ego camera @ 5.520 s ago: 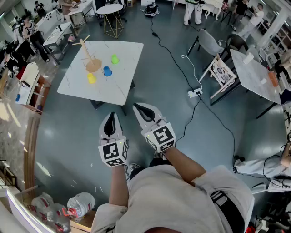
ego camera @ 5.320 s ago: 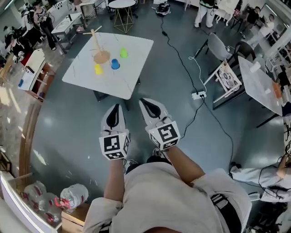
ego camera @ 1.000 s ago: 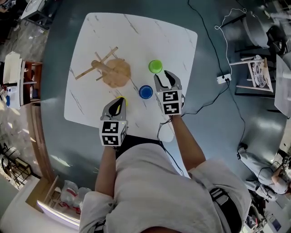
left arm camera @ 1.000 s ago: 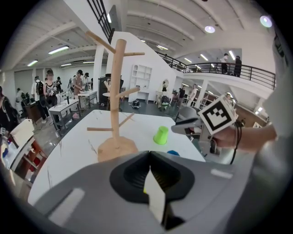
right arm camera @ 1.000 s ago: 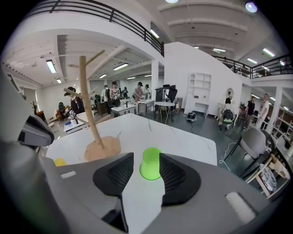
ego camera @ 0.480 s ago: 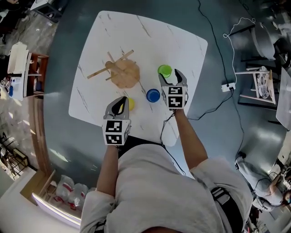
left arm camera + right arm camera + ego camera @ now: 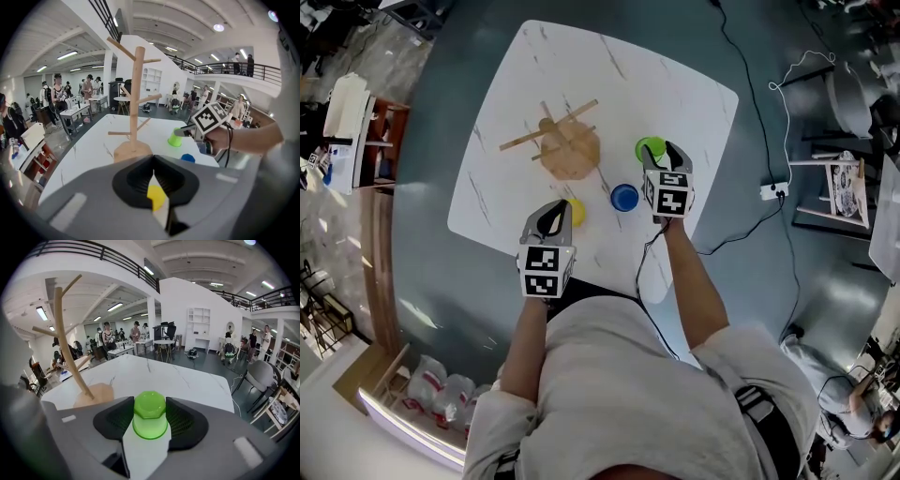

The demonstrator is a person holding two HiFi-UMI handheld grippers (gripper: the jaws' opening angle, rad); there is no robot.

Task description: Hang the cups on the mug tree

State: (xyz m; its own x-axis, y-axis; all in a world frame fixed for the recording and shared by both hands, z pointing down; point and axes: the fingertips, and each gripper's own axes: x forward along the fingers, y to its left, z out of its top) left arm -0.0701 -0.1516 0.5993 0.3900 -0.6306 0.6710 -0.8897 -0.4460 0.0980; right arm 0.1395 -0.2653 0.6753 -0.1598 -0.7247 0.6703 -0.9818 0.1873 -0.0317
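A wooden mug tree [image 7: 570,155] stands on the white marble table [image 7: 675,94]. It shows upright in the left gripper view [image 7: 137,93] and at the left of the right gripper view [image 7: 61,333]. The green cup [image 7: 150,416] stands upside down between the jaws of my right gripper [image 7: 150,427], which have just been closing; both pads lie against its sides. From above, my right gripper [image 7: 664,155] covers part of the green cup [image 7: 648,146]. The blue cup [image 7: 624,197] stands just left of it. My left gripper [image 7: 551,217] is shut and empty, with the yellow cup [image 7: 577,211] just ahead of its tips.
The table's near edge [image 7: 581,272] runs under my forearms. A power strip with cables [image 7: 769,190] lies on the floor to the right, and a shelf unit [image 7: 370,131] stands to the left. People, tables and chairs fill the hall beyond the table [image 7: 79,115].
Both grippers have moved forward over the table. The right one has come down round the green cup; the left one has neared the yellow cup and stayed shut.
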